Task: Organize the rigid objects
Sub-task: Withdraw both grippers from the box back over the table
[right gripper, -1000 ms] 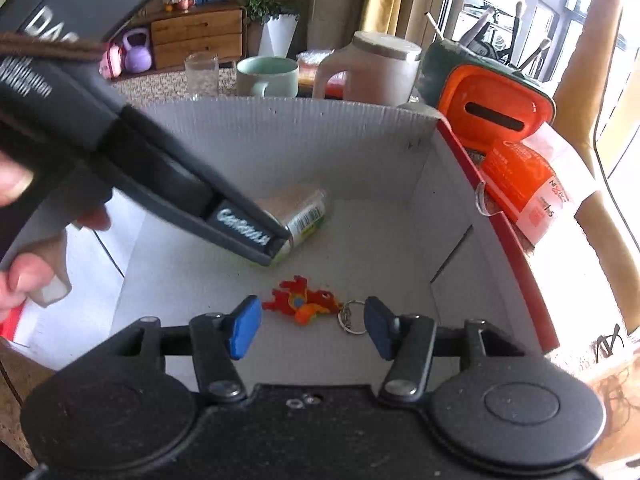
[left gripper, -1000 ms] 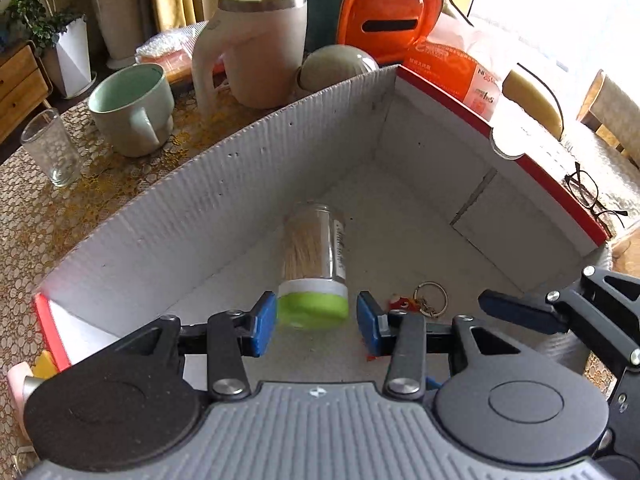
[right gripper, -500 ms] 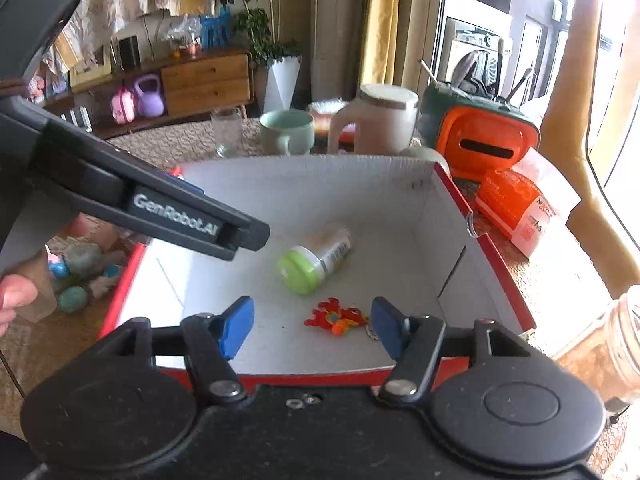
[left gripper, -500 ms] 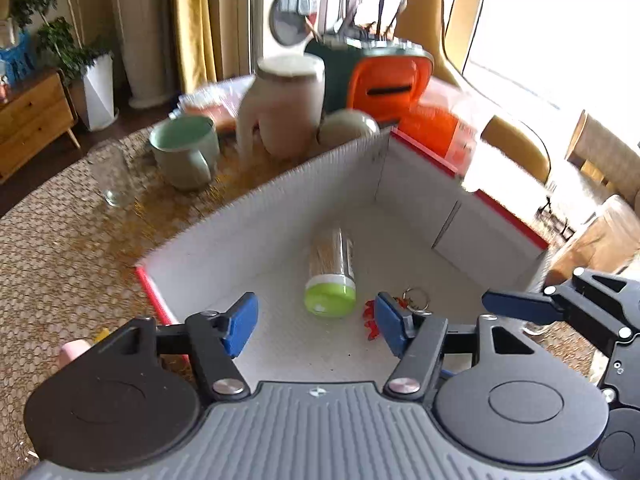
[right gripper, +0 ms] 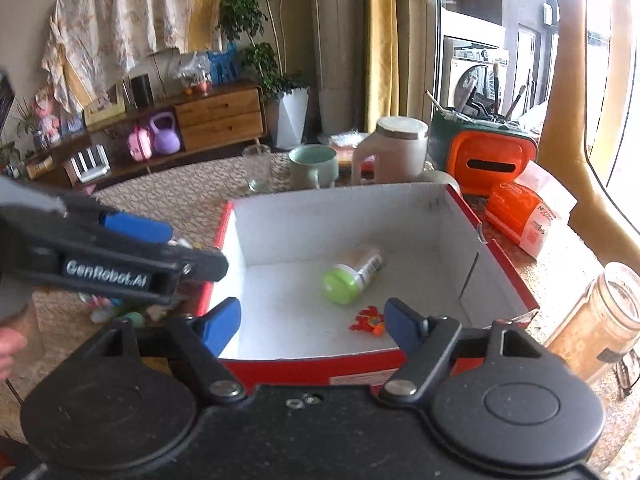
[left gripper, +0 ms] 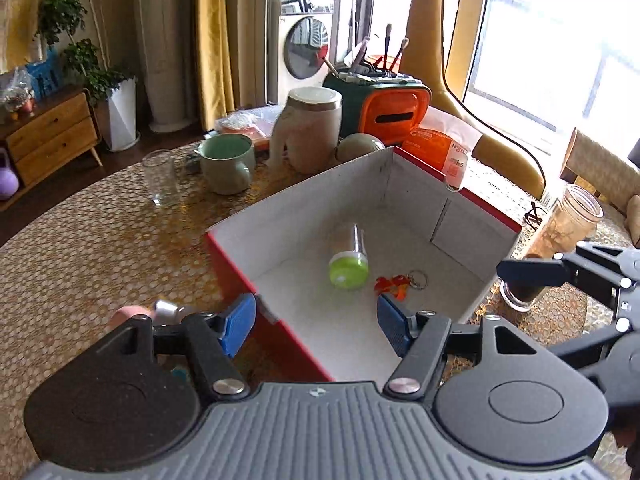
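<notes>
A red cardboard box (left gripper: 304,216) with a white inside stands on the round table. On its floor lie a toothpick jar (left gripper: 348,268) with a green lid, on its side, and an orange keychain (left gripper: 394,285) beside it. My left gripper (left gripper: 316,324) hovers above the box's near corner, jaws opening, with nothing between them. My right gripper (right gripper: 312,324) hangs over the near red wall of the box (right gripper: 340,216), jaws also opening and empty. The jar (right gripper: 348,278) and keychain (right gripper: 368,320) lie beyond its fingertips. Small pastel toys (right gripper: 116,308) lie left of the box.
Behind the box stand a glass tumbler (left gripper: 160,178), a green mug (left gripper: 226,164), a beige jug (left gripper: 308,136), an orange holder (left gripper: 388,114) and an orange packet (left gripper: 440,152). A tall glass jar (right gripper: 600,320) stands right of the box. A pink capped item (left gripper: 136,314) lies at its left.
Both grippers have drawn back and risen out of the box, and their jaws have widened. The toothpick jar and keychain stay lying on the box floor.
</notes>
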The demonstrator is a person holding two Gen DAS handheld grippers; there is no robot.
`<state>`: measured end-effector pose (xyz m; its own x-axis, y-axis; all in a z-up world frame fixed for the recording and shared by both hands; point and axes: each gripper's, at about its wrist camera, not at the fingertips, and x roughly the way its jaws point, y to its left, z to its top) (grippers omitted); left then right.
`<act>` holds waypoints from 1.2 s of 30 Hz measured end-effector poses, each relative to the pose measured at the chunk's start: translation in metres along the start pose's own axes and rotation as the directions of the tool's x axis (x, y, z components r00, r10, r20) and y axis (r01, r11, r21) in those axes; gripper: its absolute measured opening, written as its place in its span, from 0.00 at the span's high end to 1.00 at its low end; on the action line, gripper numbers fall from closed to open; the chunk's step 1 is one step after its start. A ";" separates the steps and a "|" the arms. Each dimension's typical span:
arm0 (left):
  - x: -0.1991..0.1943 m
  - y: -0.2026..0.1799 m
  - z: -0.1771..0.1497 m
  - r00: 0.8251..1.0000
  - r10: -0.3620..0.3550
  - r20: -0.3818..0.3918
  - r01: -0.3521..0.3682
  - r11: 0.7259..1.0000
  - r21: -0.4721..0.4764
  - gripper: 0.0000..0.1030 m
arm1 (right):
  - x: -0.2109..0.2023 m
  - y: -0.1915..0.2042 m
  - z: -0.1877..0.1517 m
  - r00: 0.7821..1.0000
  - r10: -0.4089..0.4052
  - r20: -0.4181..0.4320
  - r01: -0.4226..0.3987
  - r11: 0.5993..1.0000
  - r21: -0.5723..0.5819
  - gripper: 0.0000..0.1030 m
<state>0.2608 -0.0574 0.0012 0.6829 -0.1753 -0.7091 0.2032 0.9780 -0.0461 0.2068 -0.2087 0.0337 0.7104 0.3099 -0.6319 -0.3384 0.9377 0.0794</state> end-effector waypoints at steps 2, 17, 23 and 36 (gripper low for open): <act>-0.012 0.004 -0.007 1.000 0.004 0.013 -0.004 1.000 0.000 0.35 | -0.005 0.005 0.000 1.000 0.014 0.009 -0.014 1.000 0.004 0.20; -0.083 0.040 -0.051 0.994 0.036 0.100 -0.033 0.999 -0.031 0.19 | -0.043 0.041 -0.013 0.989 0.101 0.107 -0.104 0.994 0.018 0.00; -0.101 0.057 -0.076 0.991 0.078 0.113 -0.074 0.996 -0.041 0.18 | -0.044 0.057 -0.022 0.987 0.115 0.108 -0.116 0.993 -0.002 0.00; -0.115 0.091 -0.129 0.989 0.109 0.102 -0.102 0.992 -0.069 0.11 | -0.021 0.105 -0.040 0.985 0.170 0.043 -0.166 0.984 -0.068 0.00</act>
<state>0.1097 0.0660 -0.0124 0.7689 -0.0781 -0.6346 0.0834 0.9963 -0.0215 0.1316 -0.1229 0.0250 0.6688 0.4709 -0.5753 -0.4929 0.8602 0.1310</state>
